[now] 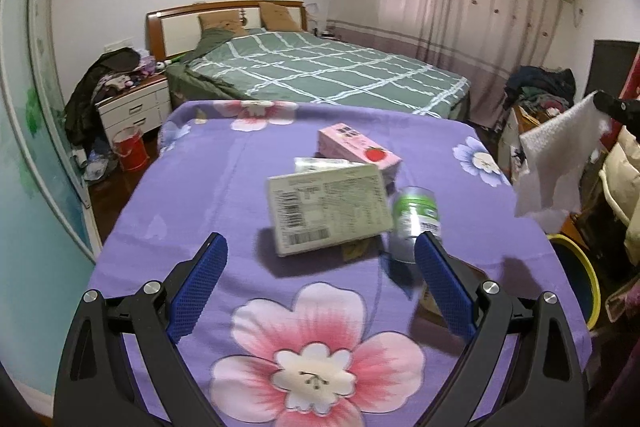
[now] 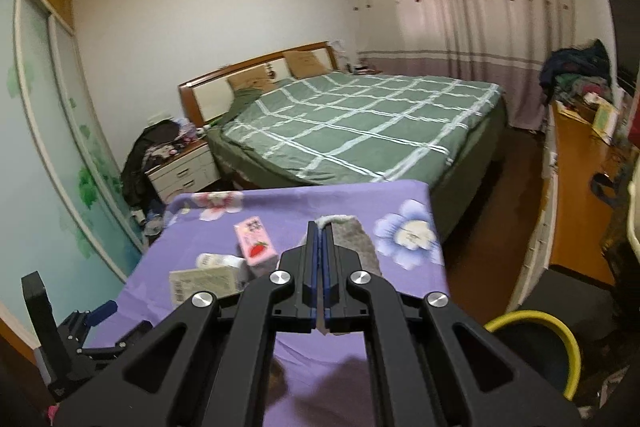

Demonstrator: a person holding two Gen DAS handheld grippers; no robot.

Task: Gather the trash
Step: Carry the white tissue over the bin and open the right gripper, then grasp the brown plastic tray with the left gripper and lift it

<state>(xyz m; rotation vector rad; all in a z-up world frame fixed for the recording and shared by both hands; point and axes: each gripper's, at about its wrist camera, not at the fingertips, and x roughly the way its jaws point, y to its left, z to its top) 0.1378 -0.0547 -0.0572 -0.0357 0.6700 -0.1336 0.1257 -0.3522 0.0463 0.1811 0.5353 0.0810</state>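
While left tongs [image 1: 320, 247] gape wide, empty — right tongs [image 2: 321, 227] clamped on white tissue [image 1: 560, 163].

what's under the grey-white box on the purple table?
The box lies propped on a white bottle, next to the pink carton. A brown scrap peeks from its near edge. The rest beneath is covered.

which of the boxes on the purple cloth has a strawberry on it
The pink box, the farther of the two on the floral cloth. The nearer pale box shows only printed text and barcodes, propped at a tilt beside the green can.
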